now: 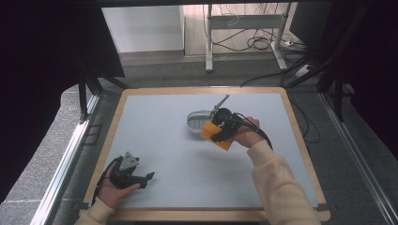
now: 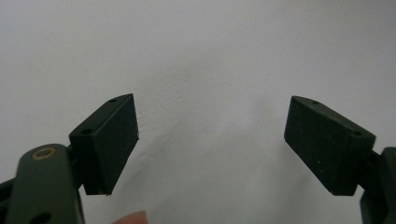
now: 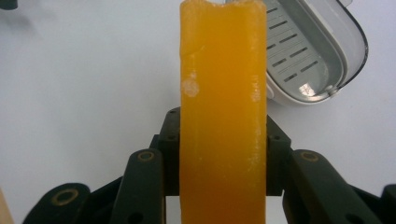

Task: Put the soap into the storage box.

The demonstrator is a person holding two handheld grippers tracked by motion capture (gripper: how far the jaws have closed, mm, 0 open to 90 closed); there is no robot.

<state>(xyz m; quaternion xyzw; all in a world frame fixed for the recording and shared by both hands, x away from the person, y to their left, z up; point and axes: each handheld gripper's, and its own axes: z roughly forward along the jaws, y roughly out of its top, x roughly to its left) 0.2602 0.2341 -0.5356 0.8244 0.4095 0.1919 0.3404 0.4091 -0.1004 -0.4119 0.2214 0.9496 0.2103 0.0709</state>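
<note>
Looks like a lab or test room to me: grey speckled floor (image 1: 56, 126), loose black cables (image 1: 256, 43) lying under a metal-legged desk frame (image 1: 244, 28), dark curtains (image 1: 42, 61) boxing in the wood-edged pale-blue table (image 1: 155, 140).

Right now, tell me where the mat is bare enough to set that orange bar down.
Bare: the mat from the left gripper up to the white dish, and its near right corner. Crowded: around the dish, where the right gripper holds the orange bar.
</note>
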